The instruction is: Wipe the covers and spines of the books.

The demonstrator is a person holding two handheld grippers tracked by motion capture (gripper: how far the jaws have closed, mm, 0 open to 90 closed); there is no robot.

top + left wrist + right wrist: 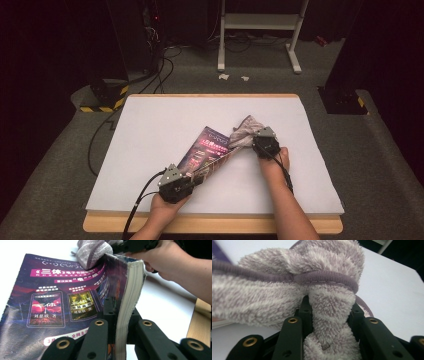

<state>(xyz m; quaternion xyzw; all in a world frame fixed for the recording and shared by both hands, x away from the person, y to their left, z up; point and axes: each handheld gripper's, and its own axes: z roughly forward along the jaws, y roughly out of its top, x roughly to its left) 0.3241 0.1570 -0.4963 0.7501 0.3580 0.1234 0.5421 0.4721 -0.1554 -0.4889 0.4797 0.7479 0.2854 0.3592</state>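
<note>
A book (207, 150) lies near the middle of the white counter (150, 150), its purple cover spread flat and its page block lifted on edge. The left tool (192, 181), low in the high view, is clamped on that page block (127, 305). The right tool (250, 141), right of centre, is clamped on a fluffy lilac cloth (329, 315) pressed against the book's far edge. On the floor beyond the counter's far edge stand a white metal frame (260, 22) at top centre and trailing cables (160, 65) at upper left.
</note>
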